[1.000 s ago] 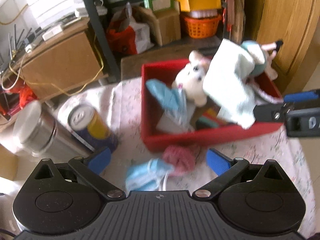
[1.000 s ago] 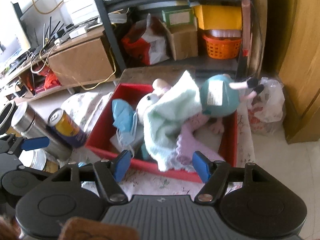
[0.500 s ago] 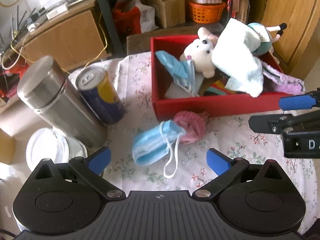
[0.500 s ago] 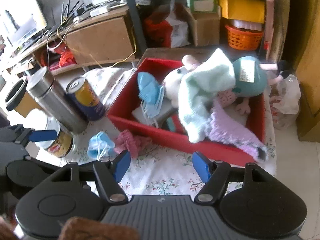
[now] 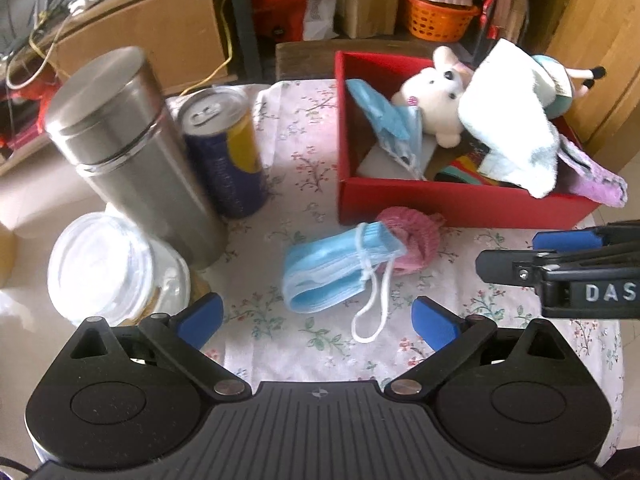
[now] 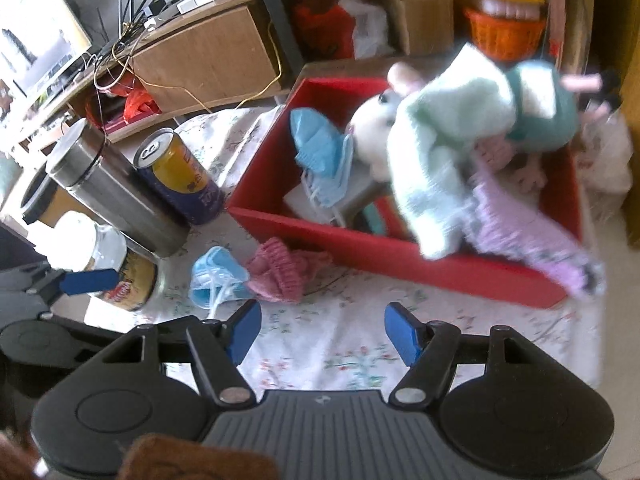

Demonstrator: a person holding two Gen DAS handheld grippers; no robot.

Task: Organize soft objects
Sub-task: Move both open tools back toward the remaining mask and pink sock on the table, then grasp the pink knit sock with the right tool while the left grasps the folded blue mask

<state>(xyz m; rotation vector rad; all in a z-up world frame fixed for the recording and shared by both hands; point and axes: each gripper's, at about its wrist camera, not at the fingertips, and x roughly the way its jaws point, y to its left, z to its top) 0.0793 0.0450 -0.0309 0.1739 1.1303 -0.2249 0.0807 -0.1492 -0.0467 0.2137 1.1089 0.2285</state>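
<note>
Both hand-held grippers have come down toward the surface [image 5: 280,152] over the last second, pitching further downward. In the left wrist view, the left hand-held gripper [image 5: 316,316] earlier faced the red box [image 5: 440,204] with the blue face mask [image 5: 332,276] half hidden at its lower edge; now the mask and the pink knitted item [image 5: 412,240] touching it lie fully exposed between the spread fingers. The steel flask [image 5: 132,152] and can [image 5: 224,152] now loom larger. The right hand-held gripper [image 6: 322,332] earlier framed the box contents; it now hangs over bare cloth in front of the box. Its side-on fingers [image 5: 568,240] sit lower in the left view.
</note>
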